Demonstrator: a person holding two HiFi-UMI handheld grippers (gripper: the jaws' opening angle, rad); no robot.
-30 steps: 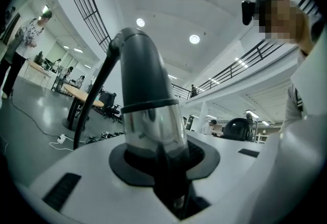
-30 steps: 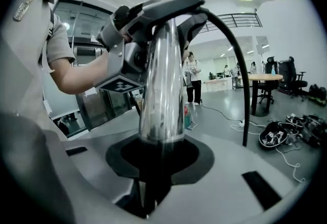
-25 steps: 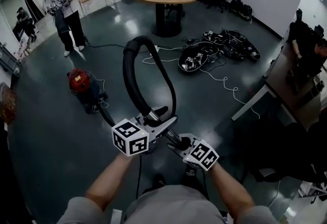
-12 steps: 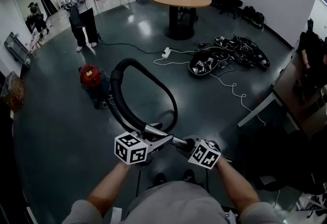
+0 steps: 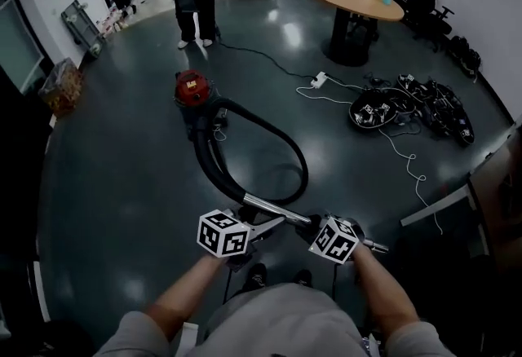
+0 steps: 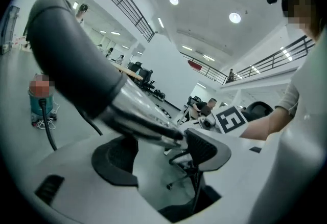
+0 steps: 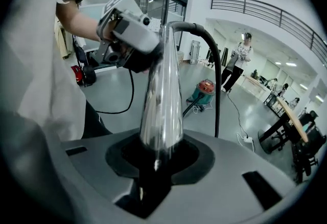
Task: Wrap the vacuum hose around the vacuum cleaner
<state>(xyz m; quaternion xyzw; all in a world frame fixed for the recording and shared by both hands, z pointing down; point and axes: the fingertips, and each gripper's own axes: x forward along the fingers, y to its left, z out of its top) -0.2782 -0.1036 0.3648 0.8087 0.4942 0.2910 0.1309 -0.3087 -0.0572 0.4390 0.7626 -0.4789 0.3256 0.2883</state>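
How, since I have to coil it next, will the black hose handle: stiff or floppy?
Probably floppy but springy: the hose curves in a wide, smooth loop without kinks. Its metal tube, clamped in the right gripper, looks rigid and should not bend. The vacuum cleaner stands free on the floor, so hard pulls may drag or tip it.
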